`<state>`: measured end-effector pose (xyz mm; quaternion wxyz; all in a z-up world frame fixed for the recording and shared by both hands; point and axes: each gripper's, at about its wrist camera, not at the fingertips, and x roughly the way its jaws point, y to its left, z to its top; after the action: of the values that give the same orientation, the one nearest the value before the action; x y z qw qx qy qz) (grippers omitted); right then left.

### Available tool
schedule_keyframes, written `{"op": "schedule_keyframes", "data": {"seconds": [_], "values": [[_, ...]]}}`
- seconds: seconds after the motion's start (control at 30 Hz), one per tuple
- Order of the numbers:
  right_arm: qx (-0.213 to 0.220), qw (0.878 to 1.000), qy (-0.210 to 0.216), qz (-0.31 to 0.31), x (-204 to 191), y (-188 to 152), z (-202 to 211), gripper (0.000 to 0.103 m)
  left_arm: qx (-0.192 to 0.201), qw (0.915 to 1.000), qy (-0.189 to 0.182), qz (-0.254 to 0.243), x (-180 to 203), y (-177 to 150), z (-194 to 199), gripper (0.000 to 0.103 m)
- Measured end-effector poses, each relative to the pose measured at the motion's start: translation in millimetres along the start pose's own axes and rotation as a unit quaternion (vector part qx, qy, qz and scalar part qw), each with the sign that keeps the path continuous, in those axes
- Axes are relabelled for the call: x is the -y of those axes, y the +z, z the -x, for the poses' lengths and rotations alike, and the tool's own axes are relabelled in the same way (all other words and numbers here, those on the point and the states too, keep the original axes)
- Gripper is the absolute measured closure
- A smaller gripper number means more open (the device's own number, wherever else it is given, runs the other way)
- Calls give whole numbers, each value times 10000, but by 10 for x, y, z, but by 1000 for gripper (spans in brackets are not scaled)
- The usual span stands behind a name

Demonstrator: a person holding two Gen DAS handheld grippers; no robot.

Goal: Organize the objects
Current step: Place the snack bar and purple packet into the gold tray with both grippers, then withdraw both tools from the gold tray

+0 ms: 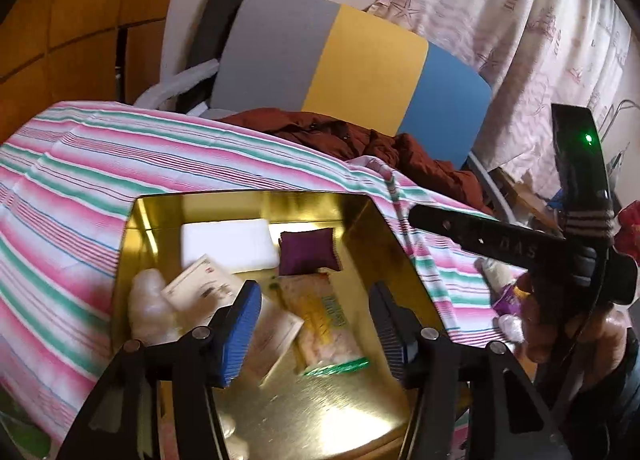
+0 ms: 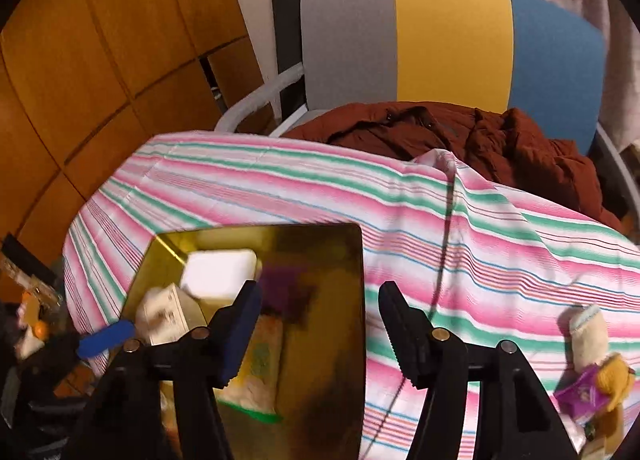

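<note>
**Gold tray half full, more things left on the cloth**

Tray (image 1: 362, 215) of shiny gold sits on the striped cloth (image 1: 80, 179), near the front edge. Inside it lie a white block (image 1: 228, 246), a purple pouch (image 1: 310, 252), a paper card (image 1: 200, 288), a snack packet (image 1: 324, 320) and a lumpy white wad (image 1: 148, 308).

The left gripper (image 1: 316, 328) hangs just over the tray with its jaws spread wide and nothing between them. The right gripper (image 2: 316, 330) is spread wide too, with nothing in it, above the tray's right rim.

Off to the right on the cloth lie a small purple packet (image 2: 580, 396), a pale roll (image 2: 586, 332) and a yellow-brown thing (image 2: 616, 376). I think these still need to go in the tray.

They lie close to the cloth's right edge. A push instead of a clean grip could knock them off. The cloth has a raised fold (image 2: 444, 163), so a dragging finger could pull it and slide the tray. The things in the tray overlap, so one more dropped on top could slip.

The middle of the cloth is bare, with good room to move. Behind it a chair (image 2: 452, 35) holds a dark red jacket (image 2: 480, 131), well apart from the tray.
</note>
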<state>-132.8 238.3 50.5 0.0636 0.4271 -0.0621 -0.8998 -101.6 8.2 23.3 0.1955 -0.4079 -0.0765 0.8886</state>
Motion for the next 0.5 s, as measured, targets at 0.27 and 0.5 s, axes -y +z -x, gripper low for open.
{"op": "schedule_keyframes", "data": {"seconds": [0.27, 0.5], "values": [[86, 9992, -350, 153, -80, -396, 217, 17, 110, 9996, 265, -36, 30, -166, 207, 46], [246, 9977, -597, 210, -162, -679, 409, 12, 313, 9960, 648, -520, 183, -327, 379, 46]]}}
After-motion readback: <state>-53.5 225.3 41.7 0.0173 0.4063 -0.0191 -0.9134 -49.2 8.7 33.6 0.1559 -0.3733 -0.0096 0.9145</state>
